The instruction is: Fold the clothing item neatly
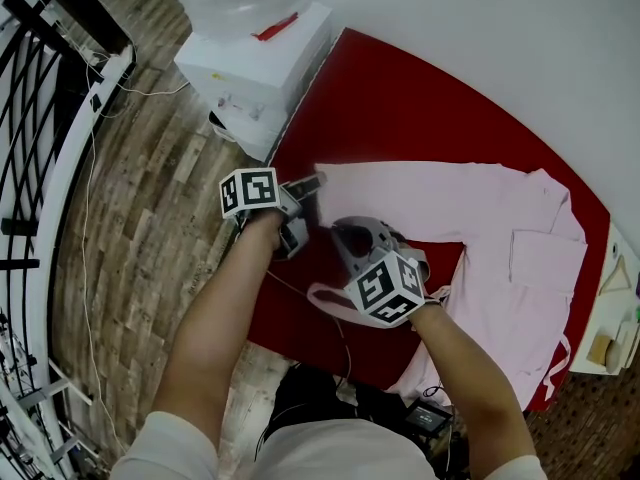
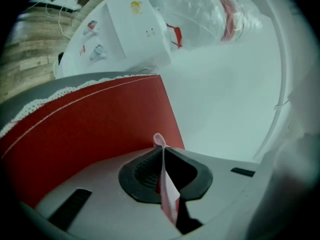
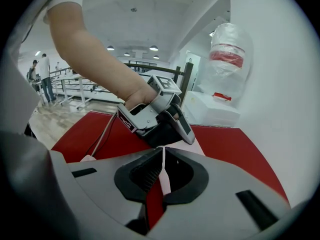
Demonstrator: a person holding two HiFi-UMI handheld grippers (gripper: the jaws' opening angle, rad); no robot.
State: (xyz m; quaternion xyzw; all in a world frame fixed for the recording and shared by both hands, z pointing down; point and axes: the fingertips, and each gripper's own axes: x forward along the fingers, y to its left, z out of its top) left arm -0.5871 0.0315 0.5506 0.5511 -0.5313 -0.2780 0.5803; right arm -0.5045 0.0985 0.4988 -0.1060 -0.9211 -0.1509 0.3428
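Note:
A pink shirt [image 1: 500, 248] lies spread on the red table [image 1: 400, 108], with one sleeve stretched toward the left. At the end of that sleeve my left gripper [image 1: 312, 184] is shut on a thin edge of the pink cloth [image 2: 162, 156], which stands up between its pads. Just to its right, my right gripper [image 1: 345, 233] is shut on a pink fold [image 3: 163, 171] of the same sleeve. A loose pink strip [image 1: 330, 300] hangs below it. In the right gripper view the left gripper [image 3: 172, 121] sits close ahead, over the sleeve.
A white water dispenser [image 1: 255, 58] with a bottle on top stands off the table's far-left corner. Wood floor [image 1: 150, 228] and a black railing [image 1: 30, 118] lie to the left. A wooden hanger [image 1: 615, 273] and small items sit at the right edge.

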